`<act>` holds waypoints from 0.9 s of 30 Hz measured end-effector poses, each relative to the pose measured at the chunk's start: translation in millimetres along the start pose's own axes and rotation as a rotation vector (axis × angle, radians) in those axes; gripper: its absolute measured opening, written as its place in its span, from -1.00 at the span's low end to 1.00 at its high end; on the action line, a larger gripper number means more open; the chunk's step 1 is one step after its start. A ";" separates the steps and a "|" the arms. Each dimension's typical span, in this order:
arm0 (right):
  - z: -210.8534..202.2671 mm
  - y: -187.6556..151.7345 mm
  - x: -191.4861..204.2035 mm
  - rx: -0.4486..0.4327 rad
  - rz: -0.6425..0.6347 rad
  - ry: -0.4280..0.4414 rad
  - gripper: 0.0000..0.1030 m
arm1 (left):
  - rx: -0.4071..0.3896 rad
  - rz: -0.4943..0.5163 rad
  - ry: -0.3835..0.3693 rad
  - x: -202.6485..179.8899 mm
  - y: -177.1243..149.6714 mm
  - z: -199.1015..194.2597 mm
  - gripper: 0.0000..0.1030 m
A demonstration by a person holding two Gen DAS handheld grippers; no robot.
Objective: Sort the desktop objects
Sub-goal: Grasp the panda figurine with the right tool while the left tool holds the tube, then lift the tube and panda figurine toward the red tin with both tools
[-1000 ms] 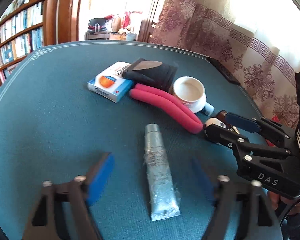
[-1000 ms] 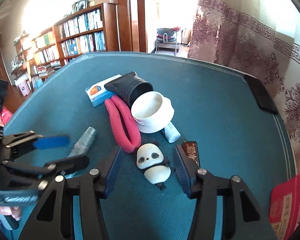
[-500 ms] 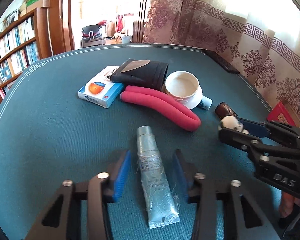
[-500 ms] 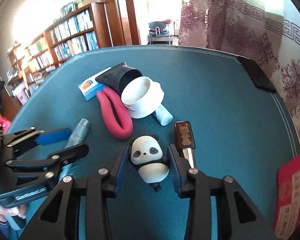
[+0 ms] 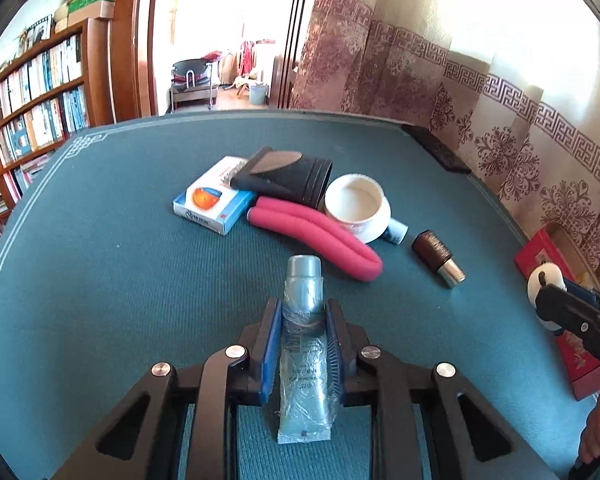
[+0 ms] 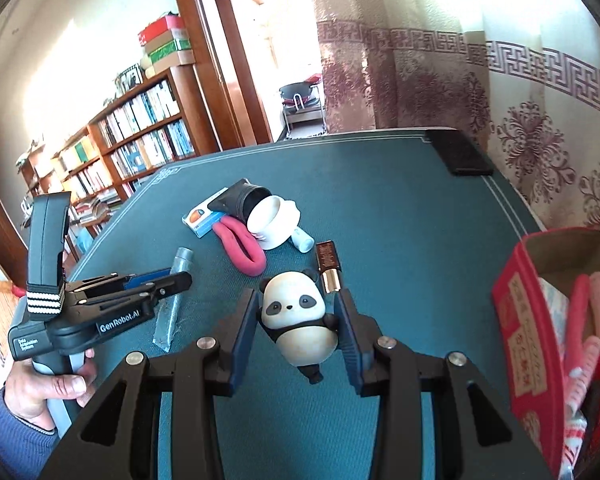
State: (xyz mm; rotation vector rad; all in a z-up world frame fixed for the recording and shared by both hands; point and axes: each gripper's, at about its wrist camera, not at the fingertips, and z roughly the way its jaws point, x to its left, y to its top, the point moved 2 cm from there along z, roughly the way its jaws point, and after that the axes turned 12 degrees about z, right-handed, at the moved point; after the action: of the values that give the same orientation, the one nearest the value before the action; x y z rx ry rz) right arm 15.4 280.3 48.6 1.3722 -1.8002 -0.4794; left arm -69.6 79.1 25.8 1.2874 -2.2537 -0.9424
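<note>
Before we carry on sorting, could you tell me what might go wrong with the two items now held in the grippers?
The panda figure is pinched at its rounded sides by the right gripper and hangs tilted, so it may slip out. The left gripper is closing on the soft silver tube; squeezing may crease it or force paste towards the cap.

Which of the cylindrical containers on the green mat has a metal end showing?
The small brown lipstick, lying apart right of the pink foam roll; its silver end points toward the camera. The grey tube and white bottle show none.
</note>
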 end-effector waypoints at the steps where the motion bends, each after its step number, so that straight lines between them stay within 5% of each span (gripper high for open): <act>1: -5.6 -0.5 -2.9 -0.009 0.010 -0.002 -0.17 | -0.010 0.002 -0.001 -2.3 1.2 -4.4 -0.56; 27: -92.0 -12.5 -53.8 -0.138 0.112 -0.053 -0.17 | -0.090 0.075 -0.034 -58.3 -3.3 -59.5 -0.61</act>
State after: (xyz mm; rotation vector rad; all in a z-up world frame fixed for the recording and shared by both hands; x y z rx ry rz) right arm 99.6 341.2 75.7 1.1681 -1.8391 -0.5739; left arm -1.6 106.5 65.6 1.1489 -2.2408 -1.0338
